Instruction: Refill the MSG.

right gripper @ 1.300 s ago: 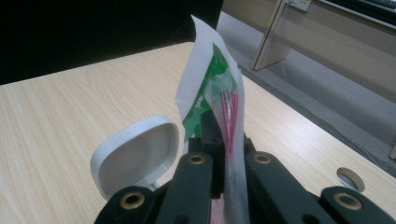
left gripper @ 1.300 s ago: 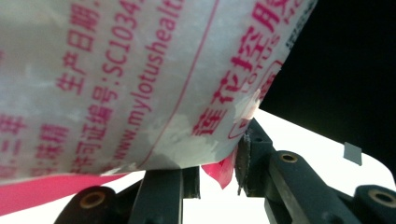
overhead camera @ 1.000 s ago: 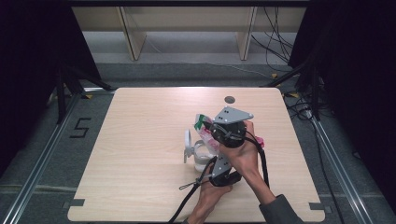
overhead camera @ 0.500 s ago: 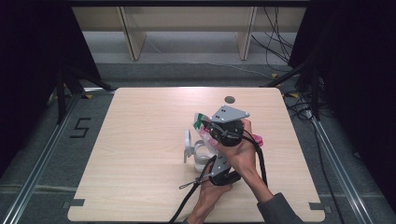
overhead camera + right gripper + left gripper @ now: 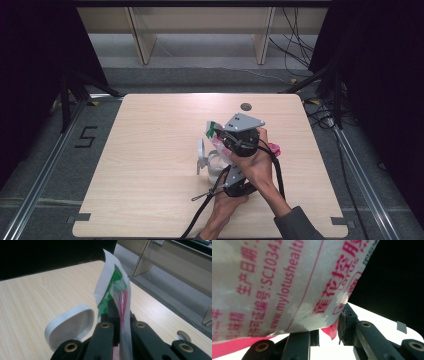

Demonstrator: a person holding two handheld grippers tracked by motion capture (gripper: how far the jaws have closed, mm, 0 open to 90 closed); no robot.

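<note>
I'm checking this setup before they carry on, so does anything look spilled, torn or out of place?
Nothing stands out. Both grippers hold the printed packet above the wooden table: the right gripper is shut on its upper edge. The clear container stands upright below, its white lid flipped open. No spill shows on the tabletop.

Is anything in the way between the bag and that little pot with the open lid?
Nothing visible blocks it. Both grippers pinch the bag: the right gripper near its top, the left gripper on its printed side. In the high view the bag hangs just beside the pot, whose lid is flipped open.
</note>
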